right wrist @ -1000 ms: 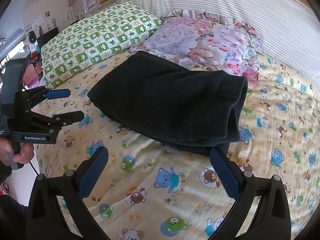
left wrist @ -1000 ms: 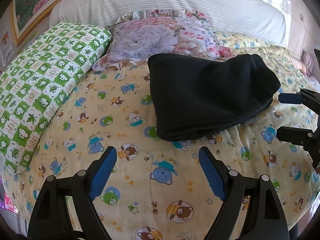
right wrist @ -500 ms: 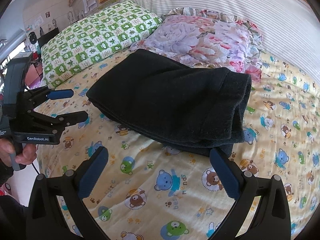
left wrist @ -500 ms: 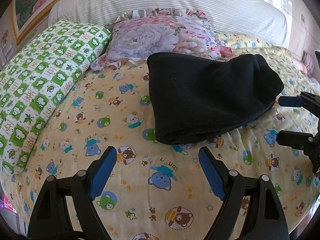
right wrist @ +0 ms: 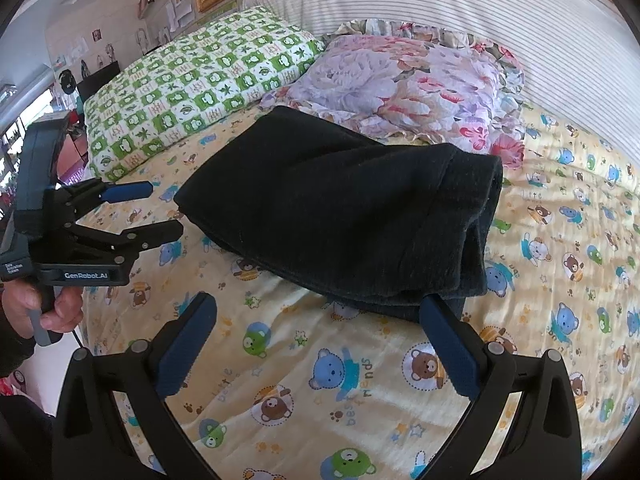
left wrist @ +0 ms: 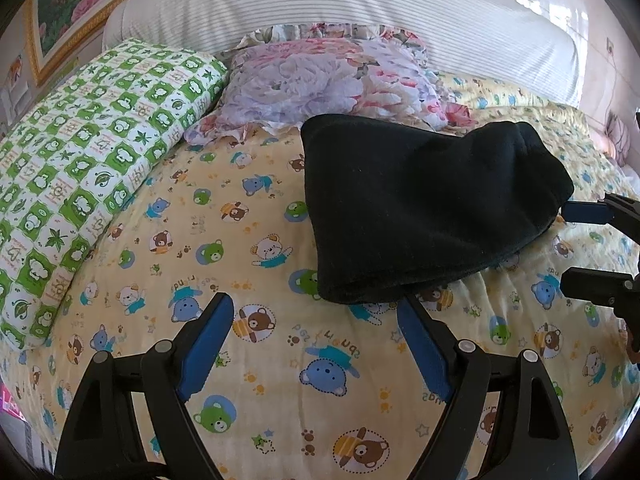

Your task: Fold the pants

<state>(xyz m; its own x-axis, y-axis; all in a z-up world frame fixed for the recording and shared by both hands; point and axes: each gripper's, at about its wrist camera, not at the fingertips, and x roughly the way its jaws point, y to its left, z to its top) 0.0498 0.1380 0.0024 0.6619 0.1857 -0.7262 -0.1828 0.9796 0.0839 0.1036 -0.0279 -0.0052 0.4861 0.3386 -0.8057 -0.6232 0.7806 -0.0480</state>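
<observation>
The left gripper (left wrist: 316, 314) hovers over the bear-print bed (left wrist: 248, 248), its blue-padded fingers (left wrist: 206, 344) spread wide with nothing between them. Just beyond its right finger lie the black pants (left wrist: 420, 216), folded into a thick bundle. At the right edge the right gripper (left wrist: 568, 248) is also spread, its upper finger touching the bundle's right end. Farther back lie a green checked pillow (left wrist: 92, 160) on the left and a floral pillow (left wrist: 328, 80) against the striped headboard (left wrist: 360, 4).

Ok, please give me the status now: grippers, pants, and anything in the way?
Left gripper open, empty. Right gripper open, empty. Pants folded on the bed, untouched, far edge on the floral pillow. Nothing in the way.
</observation>
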